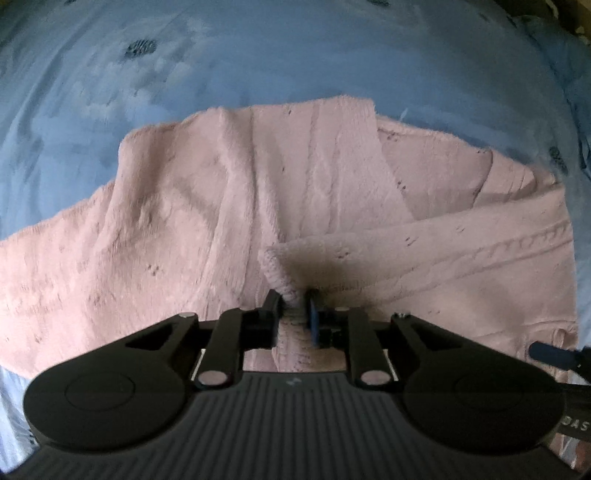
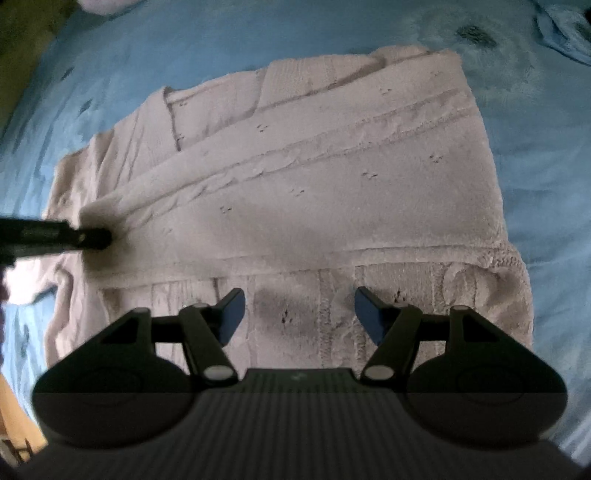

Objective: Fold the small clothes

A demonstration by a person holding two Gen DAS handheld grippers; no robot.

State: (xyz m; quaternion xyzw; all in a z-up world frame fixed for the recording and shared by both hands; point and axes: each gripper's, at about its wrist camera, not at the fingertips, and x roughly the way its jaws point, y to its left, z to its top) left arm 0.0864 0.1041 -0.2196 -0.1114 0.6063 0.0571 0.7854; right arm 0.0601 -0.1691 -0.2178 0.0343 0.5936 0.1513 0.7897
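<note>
A pale pink knitted sweater (image 1: 184,221) lies spread on a blue bedsheet (image 1: 258,55), with its sleeves folded across the body. My left gripper (image 1: 293,306) is shut on a ribbed edge of the sweater, which bunches up between the pads. In the right wrist view the same sweater (image 2: 314,184) fills the middle, cable pattern running across it. My right gripper (image 2: 299,314) hovers open over the sweater's near hem, with nothing between its blue pads. The left gripper's fingers (image 2: 92,238) reach in from the left edge there, pinching the fabric.
The blue bedsheet (image 2: 535,147) with dark printed motifs surrounds the sweater on all sides. A pale bundle (image 2: 107,3) shows at the top left corner of the right wrist view. Wood-coloured surfaces (image 2: 14,417) show at the lower left.
</note>
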